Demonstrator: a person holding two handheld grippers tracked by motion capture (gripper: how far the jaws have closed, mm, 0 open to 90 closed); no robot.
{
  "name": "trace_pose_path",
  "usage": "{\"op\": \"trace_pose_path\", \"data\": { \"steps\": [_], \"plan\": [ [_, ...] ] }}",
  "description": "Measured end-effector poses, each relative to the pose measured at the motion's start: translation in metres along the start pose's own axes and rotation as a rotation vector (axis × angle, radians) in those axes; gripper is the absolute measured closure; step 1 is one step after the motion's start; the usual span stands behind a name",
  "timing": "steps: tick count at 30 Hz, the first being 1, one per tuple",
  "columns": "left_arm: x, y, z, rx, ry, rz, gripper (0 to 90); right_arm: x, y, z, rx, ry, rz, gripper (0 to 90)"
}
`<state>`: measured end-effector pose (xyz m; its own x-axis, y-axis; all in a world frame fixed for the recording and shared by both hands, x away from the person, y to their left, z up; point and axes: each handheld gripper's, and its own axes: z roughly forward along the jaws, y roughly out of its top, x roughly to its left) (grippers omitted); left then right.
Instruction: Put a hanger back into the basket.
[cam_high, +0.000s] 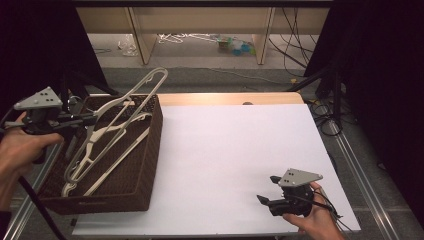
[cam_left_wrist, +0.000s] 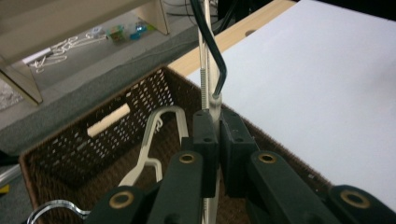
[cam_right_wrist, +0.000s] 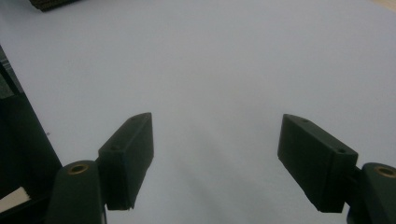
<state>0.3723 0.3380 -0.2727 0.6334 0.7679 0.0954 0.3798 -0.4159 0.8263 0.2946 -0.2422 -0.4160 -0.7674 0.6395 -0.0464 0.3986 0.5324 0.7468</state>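
Left gripper (cam_left_wrist: 212, 140) at frame left, jaws pinched on pale hanger (cam_high: 117, 120) propped in brown woven basket (cam_high: 145, 165), right gripper (cam_right_wrist: 215, 154) lower right, jaws spread, nothing between.

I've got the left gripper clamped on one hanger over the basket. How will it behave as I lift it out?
The hanger looks like thin, stiff plastic, so probably light and rigid. The left gripper pinches a narrow bar, so it may swivel or slip. Its hooks and arms cross other hangers in the basket and may snag them.
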Motion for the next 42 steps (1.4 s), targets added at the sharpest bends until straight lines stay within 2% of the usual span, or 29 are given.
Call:
{"op": "trace_pose_path", "data": {
  "steps": [1,2,3,5,6,9,12,13,16,20,24,25,30,31,37,39,41,42],
  "plan": [
    [0.001,-0.003,0.002,-0.008,0.004,-0.012,85.7,0.000,0.000,0.000,0.000,0.000,0.000,28.0],
    [0.004,-0.007,0.002,0.012,-0.007,-0.026,85.7,0.000,0.000,0.000,0.000,0.001,0.001,28.0],
    [0.007,-0.011,0.003,0.022,0.003,-0.026,85.7,0.000,0.000,0.000,0.001,0.001,0.000,28.0],
    [0.010,-0.018,0.005,0.028,-0.007,-0.054,85.7,0.000,0.000,0.000,0.011,0.004,0.012,28.0],
    [0.012,-0.020,0.005,0.044,-0.006,-0.051,85.7,0.001,0.000,0.000,0.013,0.003,0.016,28.0],
    [0.016,-0.029,0.007,0.056,-0.001,-0.078,85.7,0.001,-0.001,0.000,0.011,0.004,0.015,28.0],
    [0.022,-0.035,0.008,0.084,0.010,-0.078,85.7,0.001,-0.001,0.001,0.011,0.001,0.013,28.0],
    [0.023,-0.038,0.010,0.089,0.014,-0.090,85.7,0.000,-0.001,0.001,0.010,0.002,0.013,28.0],
    [0.024,-0.041,0.011,0.098,0.010,-0.090,85.6,0.000,-0.001,0.001,0.010,0.001,0.010,28.0],
    [0.025,-0.046,0.019,0.112,0.000,-0.100,85.6,0.000,-0.001,0.001,0.015,0.008,0.014,28.0],
    [0.029,-0.053,0.029,0.132,0.014,-0.128,85.6,0.000,-0.001,0.001,0.011,0.004,0.011,28.0],
    [0.031,-0.054,0.030,0.159,0.011,-0.107,85.6,0.000,-0.001,0.001,0.010,0.002,0.010,28.0],
    [0.032,-0.055,0.041,0.186,0.007,-0.104,85.5,-0.001,-0.002,0.002,0.014,0.006,0.011,28.0],
    [0.032,-0.055,0.042,0.204,0.007,-0.098,85.5,-0.001,-0.002,0.002,0.014,0.005,0.005,28.0],
    [0.038,-0.056,0.041,0.189,0.002,-0.139,85.5,-0.001,-0.002,0.002,0.014,0.006,0.003,28.1],
    [0.039,-0.056,0.041,0.190,-0.015,-0.148,85.6,-0.001,-0.002,0.002,0.015,0.007,0.006,28.2],
    [0.038,-0.053,0.040,0.197,-0.018,-0.147,85.6,-0.001,-0.002,0.001,0.019,0.005,0.011,28.2],
    [0.039,-0.050,0.039,0.209,-0.020,-0.127,85.6,-0.001,-0.002,0.002,0.021,0.007,0.016,28.2]
  ]
}}
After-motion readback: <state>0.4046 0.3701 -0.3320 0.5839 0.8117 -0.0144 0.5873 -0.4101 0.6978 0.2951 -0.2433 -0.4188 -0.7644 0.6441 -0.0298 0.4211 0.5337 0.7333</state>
